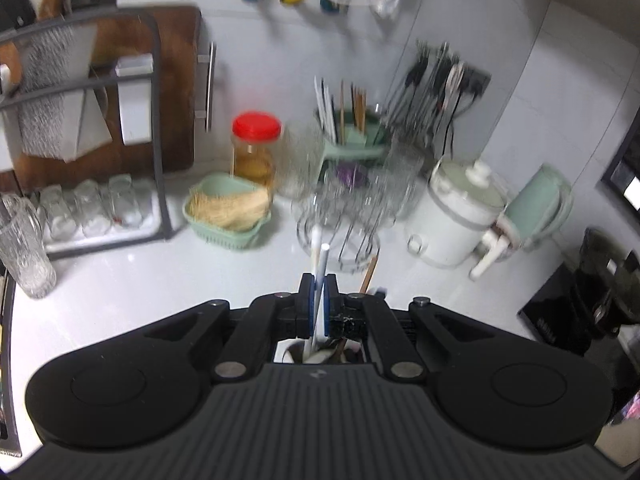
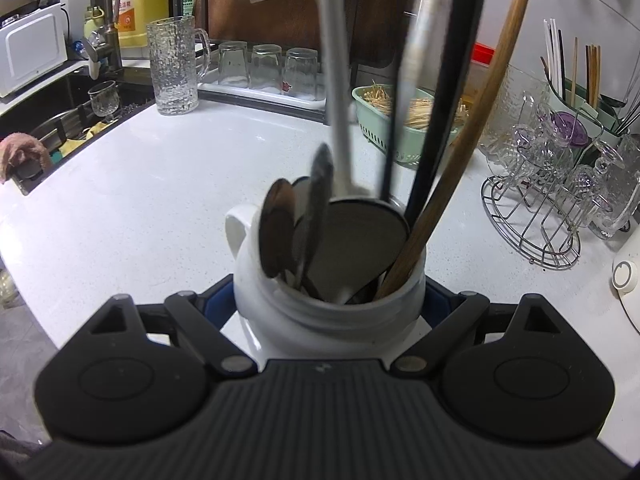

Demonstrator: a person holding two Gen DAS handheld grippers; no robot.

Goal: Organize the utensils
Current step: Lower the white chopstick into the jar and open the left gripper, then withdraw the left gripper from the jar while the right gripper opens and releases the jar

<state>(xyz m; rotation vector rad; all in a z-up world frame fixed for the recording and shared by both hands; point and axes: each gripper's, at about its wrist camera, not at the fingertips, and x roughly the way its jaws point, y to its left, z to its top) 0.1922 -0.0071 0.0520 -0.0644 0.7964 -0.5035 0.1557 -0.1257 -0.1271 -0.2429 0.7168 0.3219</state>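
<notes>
My left gripper [image 1: 319,280] is shut on a thin white utensil handle [image 1: 322,264] that stands upright between its blue pads. The handle runs down into a white ceramic jar [image 1: 292,354] seen just under the fingers. In the right wrist view this white jar [image 2: 328,312] holds several utensils: a blurred pale handle [image 2: 336,80], a black handle [image 2: 444,120], a wooden handle [image 2: 480,112] and dark spoon bowls [image 2: 276,228]. My right gripper [image 2: 328,300] grips the jar's sides, one jaw on each side. A green utensil holder [image 1: 352,136] with chopsticks stands at the back.
A wire rack with glassware [image 2: 560,184] stands right of the jar. A green basket [image 2: 384,128], a glass pitcher [image 2: 174,68] and a tray of upturned glasses [image 2: 264,68] line the back. The sink [image 2: 68,128] is at the left. A white cooker [image 1: 456,216] stands at the right.
</notes>
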